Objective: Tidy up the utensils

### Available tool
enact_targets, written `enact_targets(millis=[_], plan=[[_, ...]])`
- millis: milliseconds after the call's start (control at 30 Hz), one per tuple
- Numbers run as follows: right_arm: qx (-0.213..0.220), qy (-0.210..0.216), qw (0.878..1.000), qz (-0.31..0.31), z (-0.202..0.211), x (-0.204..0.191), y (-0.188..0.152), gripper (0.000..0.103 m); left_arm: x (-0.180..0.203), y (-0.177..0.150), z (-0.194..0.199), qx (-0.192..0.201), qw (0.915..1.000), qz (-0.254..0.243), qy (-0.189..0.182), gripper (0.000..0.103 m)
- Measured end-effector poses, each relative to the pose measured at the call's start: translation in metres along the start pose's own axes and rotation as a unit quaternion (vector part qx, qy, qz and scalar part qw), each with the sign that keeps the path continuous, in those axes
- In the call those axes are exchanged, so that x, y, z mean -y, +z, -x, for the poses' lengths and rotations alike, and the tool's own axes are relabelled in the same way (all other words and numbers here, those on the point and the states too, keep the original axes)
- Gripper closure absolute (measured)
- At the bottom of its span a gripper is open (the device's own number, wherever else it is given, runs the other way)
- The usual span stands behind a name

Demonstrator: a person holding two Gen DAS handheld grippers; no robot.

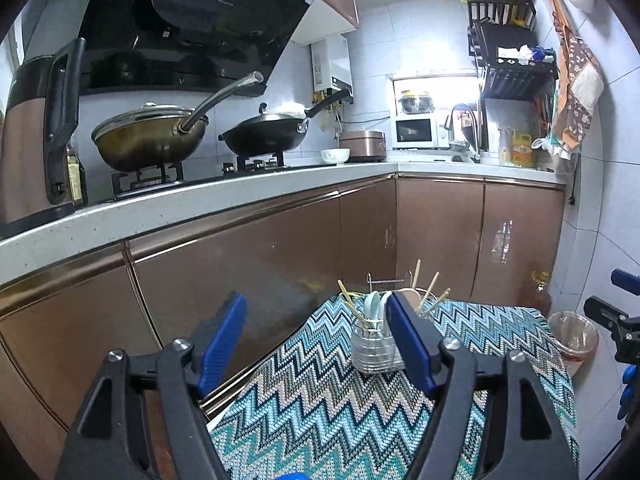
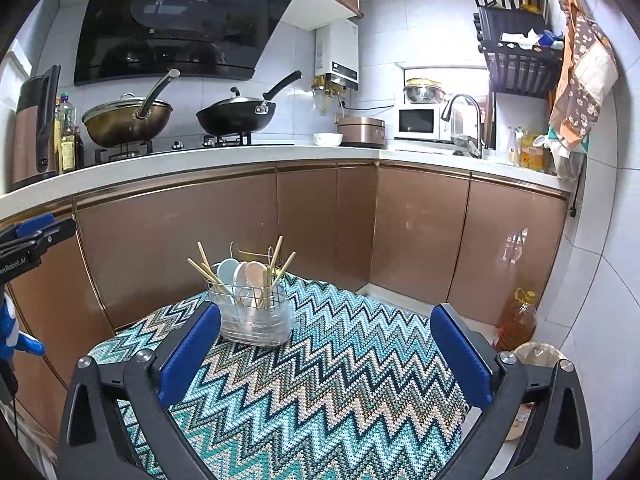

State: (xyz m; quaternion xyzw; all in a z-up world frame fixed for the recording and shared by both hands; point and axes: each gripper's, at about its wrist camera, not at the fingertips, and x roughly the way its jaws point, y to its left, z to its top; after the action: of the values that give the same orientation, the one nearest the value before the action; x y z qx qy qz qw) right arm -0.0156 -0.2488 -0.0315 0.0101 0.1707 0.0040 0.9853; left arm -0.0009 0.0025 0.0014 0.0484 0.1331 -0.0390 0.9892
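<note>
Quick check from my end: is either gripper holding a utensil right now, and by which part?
Neither. The left gripper and the right gripper are both open with nothing between their fingers; the utensils stand in the caddy.

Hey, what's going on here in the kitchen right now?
A person holds two grippers above a zigzag-patterned cloth. Both the left gripper and right gripper are open and hold nothing. Chopsticks and pastel spoons stand in the clear utensil holder on the cloth.

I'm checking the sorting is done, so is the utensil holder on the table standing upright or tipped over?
Upright. The utensil holder sits flat on the zigzag cloth, with spoons and chopsticks sticking up out of it.
</note>
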Motion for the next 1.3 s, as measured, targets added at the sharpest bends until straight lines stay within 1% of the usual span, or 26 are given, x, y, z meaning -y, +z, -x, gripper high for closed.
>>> enact_targets(millis=[267,667,1300], plan=[[-0.004,-0.007,1.0,0.009,-0.005,-0.002,-0.001,0.0,0.001,0.001,-0.001,0.018,0.9998,0.0,0.002,0.032],[-0.01,-0.016,1.0,0.013,-0.013,-0.007,-0.001,0.0,-0.001,-0.004,-0.008,0.02,0.9998,-0.002,0.002,0.032],[0.001,-0.022,1.0,0.018,-0.006,-0.008,0.006,0.0,0.003,-0.004,-0.009,0.029,0.9995,-0.007,0.004,0.032]])
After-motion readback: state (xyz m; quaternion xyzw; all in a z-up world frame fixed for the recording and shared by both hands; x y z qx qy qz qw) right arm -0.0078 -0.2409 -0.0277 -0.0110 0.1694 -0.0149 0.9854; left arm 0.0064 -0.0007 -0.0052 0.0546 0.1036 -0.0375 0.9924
